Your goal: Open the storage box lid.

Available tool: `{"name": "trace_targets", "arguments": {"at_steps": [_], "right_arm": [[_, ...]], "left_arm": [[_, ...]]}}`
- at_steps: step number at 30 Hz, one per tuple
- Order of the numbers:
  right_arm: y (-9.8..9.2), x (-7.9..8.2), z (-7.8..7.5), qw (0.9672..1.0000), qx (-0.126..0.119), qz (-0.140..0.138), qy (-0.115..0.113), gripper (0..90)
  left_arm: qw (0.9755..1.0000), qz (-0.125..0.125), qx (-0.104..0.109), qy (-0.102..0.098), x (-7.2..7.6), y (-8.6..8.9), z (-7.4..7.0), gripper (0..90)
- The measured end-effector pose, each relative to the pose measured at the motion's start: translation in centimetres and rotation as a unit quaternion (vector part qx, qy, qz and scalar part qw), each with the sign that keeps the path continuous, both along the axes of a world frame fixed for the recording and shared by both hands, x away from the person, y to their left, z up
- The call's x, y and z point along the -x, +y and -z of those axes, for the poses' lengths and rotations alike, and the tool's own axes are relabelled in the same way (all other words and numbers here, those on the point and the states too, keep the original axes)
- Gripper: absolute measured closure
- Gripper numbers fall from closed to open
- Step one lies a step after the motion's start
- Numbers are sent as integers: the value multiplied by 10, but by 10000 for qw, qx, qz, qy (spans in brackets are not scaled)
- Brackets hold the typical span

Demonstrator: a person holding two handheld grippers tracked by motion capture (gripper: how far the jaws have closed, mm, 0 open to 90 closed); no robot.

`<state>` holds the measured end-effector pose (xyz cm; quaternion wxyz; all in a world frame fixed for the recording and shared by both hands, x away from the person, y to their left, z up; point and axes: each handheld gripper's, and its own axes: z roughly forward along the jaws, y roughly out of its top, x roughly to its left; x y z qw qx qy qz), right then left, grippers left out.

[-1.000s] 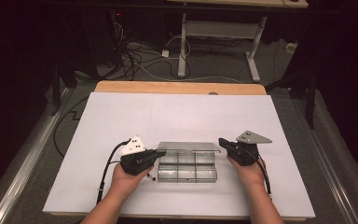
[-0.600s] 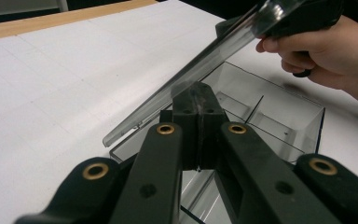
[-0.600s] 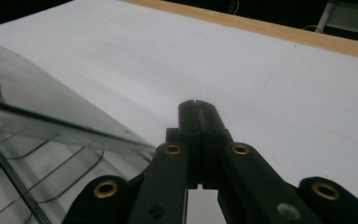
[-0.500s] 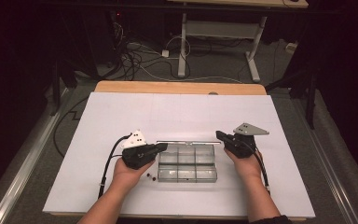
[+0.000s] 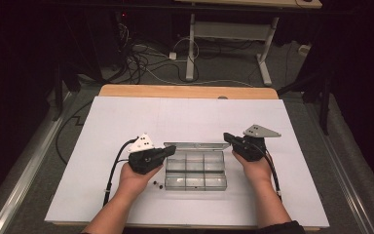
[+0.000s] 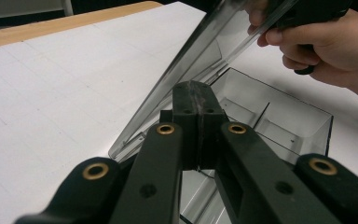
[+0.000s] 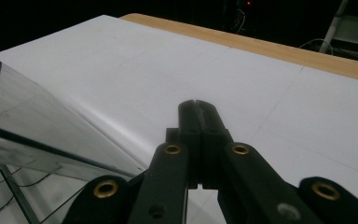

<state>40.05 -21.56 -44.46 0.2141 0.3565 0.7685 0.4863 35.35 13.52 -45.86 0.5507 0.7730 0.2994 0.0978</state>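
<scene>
While both hands hold close at the near middle of the white table (image 5: pixel 126 122), the clear compartment box (image 5: pixel 195 170) sits right between them, lid (image 5: pixel 195 146) swung up along its far edge. The left gripper (image 5: pixel 168 152) has its tip at the box's left far corner, just where the lid meets the body. In the left gripper view its jaws are pressed flat together, clenched on nothing, with the tilted lid (image 6: pixel 200 60) rising directly ahead of the tip and the open compartments (image 6: pixel 270 121) just to its right; whether the tip actually touches the plastic, I can't say. Over on the other side, the right gripper (image 5: pixel 227 138) is at the lid's right end, and in the right gripper view its jaws are squeezed shut too, empty, with the lid's clear edge (image 7: pixel 37 140) down at the left, just beside it. The other hand (image 6: pixel 326 51) shows in the left gripper view at the lid's top edge. A few tiny dark bits (image 5: pixel 157 184) lie on the table just left of the box, beside the left wrist.

Compared with a second ago, the lid stands up now where it then lay closer over the box, and the box's compartments show open. Both grippers sit in much the same spots, jaws closed just as before.
</scene>
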Motion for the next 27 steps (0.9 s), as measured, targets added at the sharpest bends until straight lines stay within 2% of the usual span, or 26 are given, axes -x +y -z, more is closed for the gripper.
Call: {"name": "trace_targets", "arguments": {"at_steps": [12,22,27], "right_arm": [[5,-1,-4,9999,-98,-62,-36,900],[4,-4,-6,9999,-119,-78,-35,900],[3,-4,-6,9996,-255,-104,3,900]], "left_arm": [[10000,-86,-33,5,-4,-1,-3,873],[9998,-151,-52,91,-11,-3,1,873],[9997,-231,-70,57,-16,0,0,873]]}}
